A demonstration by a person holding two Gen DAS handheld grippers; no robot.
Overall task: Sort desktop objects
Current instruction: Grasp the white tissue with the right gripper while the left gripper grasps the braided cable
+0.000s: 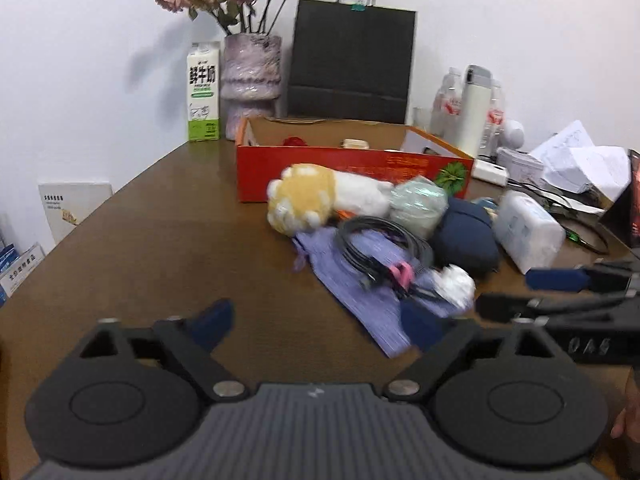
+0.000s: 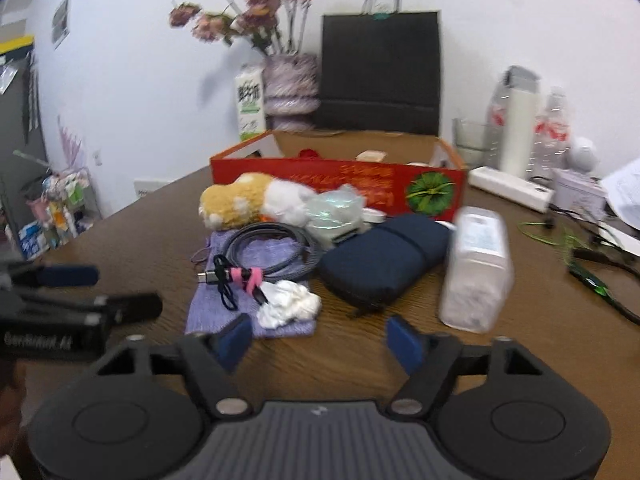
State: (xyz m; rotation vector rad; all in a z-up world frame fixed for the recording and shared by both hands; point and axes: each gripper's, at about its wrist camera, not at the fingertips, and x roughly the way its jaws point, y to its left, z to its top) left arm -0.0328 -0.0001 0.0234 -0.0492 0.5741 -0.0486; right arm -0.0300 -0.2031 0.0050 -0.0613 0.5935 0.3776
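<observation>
Both grippers' fingers (image 2: 236, 342) spread wide, one purple cloth (image 2: 224, 312), one cable coil (image 2: 276, 248), one red box (image 2: 340, 188)

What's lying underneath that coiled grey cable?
The coiled cable rests on a purple cloth pouch, with crumpled white tissue beside it. Whatever the pouch holds is hidden.

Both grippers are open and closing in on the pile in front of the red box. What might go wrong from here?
1. The coiled cable lies on the purple cloth beside the crumpled tissue; a grab may drag all three.
2. The left gripper and right gripper sit close together and may collide.
3. Motion blur makes aiming unreliable.
</observation>
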